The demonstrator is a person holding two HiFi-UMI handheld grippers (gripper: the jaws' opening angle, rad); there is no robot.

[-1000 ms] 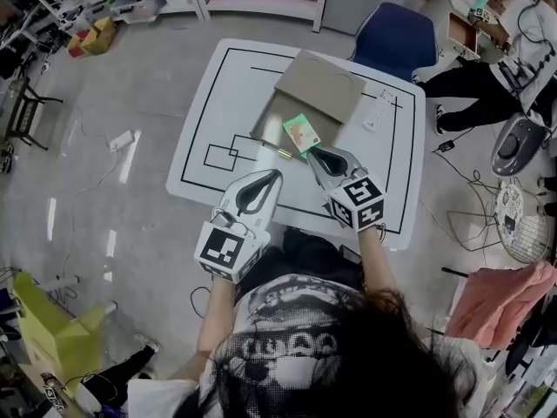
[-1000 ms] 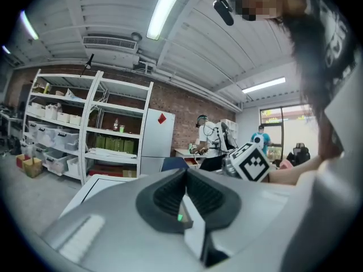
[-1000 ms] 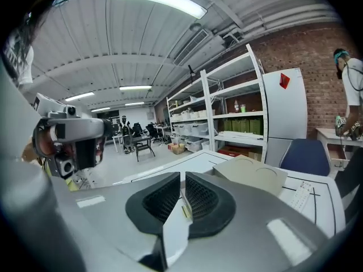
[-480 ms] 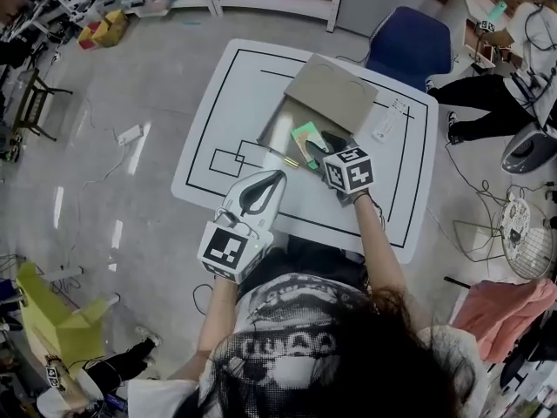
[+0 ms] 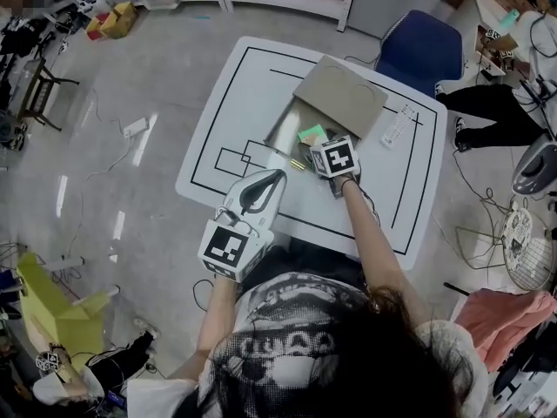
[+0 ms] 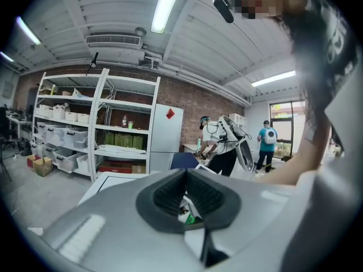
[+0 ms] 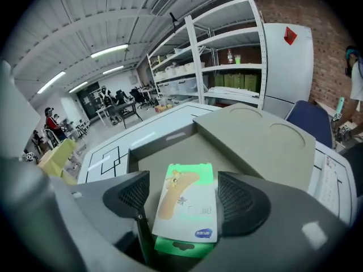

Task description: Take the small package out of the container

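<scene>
- Package (image 7: 187, 208), a small flat card pack w/ a green edge and a plaster pictured on it, is inside the box (image 7: 161, 143), over the box floor. Its green hang-tab end is toward our R gripper (image 7: 184, 180).
- R gripper: the jaws stand wide apart, having just been opening. The package is btw them, w/ the pads just beside its long edges but not squeezing, so nothing is gripped.
- From the head view we see the R gripper (image 5: 316, 139) pointing steeply down into the box (image 5: 280, 131), marker cube uppermost. A corner of the green package (image 5: 309, 133) shows past it.
- Box is brown cardboard and open. Its lid (image 5: 341, 97) is folded back on the far side, and the R gripper view shows two round dents in the lid (image 7: 258, 135).
- Box stands on a white table (image 5: 235, 94) marked w/ black lines.
- L gripper (image 5: 280, 175): we hold it roughly level over the near table edge, well apart from the box. Its tips are together w/ nothing in them.
- In its own view the L gripper (image 6: 186, 177) has its pads meeting at the tips, w/ only a slit of the scene visible through them.
- Blue chair (image 5: 422, 46) stands at the far side of the table. A white strip (image 5: 398, 127) lies on the table just beside the lid.
- Shelving (image 6: 96, 123) w/ bins stands at the back.
</scene>
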